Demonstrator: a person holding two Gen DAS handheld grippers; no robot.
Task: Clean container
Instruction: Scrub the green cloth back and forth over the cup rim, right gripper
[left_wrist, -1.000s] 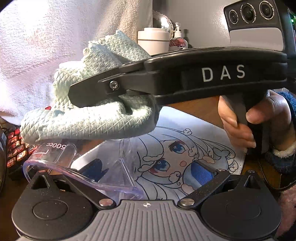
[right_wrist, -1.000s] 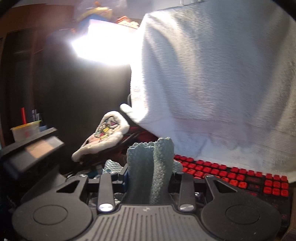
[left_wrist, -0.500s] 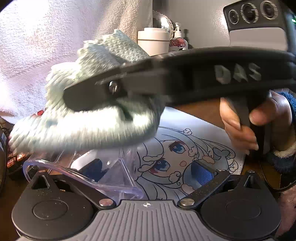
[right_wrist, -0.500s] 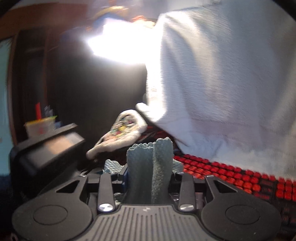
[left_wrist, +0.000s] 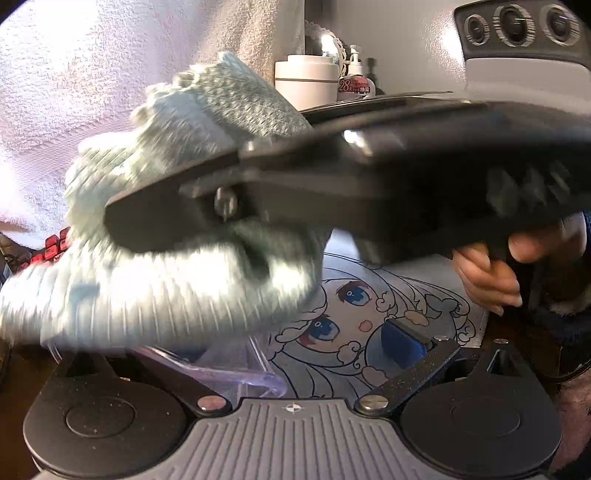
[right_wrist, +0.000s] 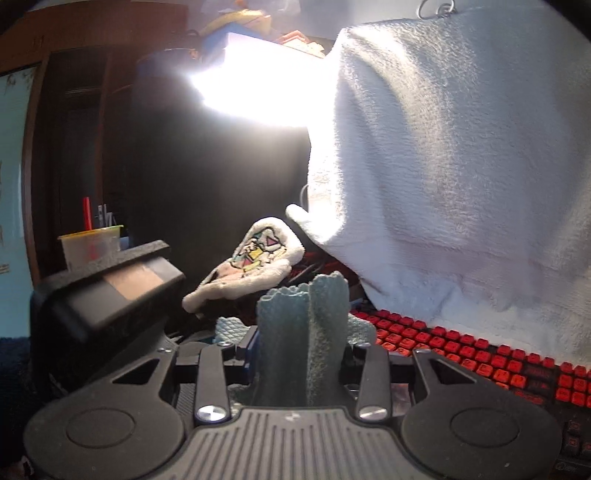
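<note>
At the far left of the left wrist view, a few red keys of a keyboard (left_wrist: 55, 243) peep out under a white towel (left_wrist: 74, 74) that hangs across the top. Next comes the pale green cloth (left_wrist: 166, 288), bunched and smeared with blur, sitting right over the clear container (left_wrist: 236, 369) so that only the container's rim and spout show beneath it. The right gripper (left_wrist: 125, 221) reaches in from the right with that cloth pinched at its tip (in its own view the folded cloth stands up between the two fingers, which press on it from both sides).

The left gripper (left_wrist: 288, 343) stands wide. Its left finger is hidden by cloth and container, while its blue right pad (left_wrist: 402, 343) hangs free over a printed mat (left_wrist: 369, 314) with a cartoon face, touching nothing. I cannot tell whether the hidden finger touches the container. Behind, a white jar (left_wrist: 306, 81) and a pump bottle (left_wrist: 356, 85) stand side by side. At the right, a hand (left_wrist: 487, 280) grips the right gripper's handle.

From the right wrist, left to right: a plastic cup of pens (right_wrist: 92, 247), a small plush pouch with coloured shapes (right_wrist: 251, 266), the held cloth, then the towel draped above the keyboard.
</note>
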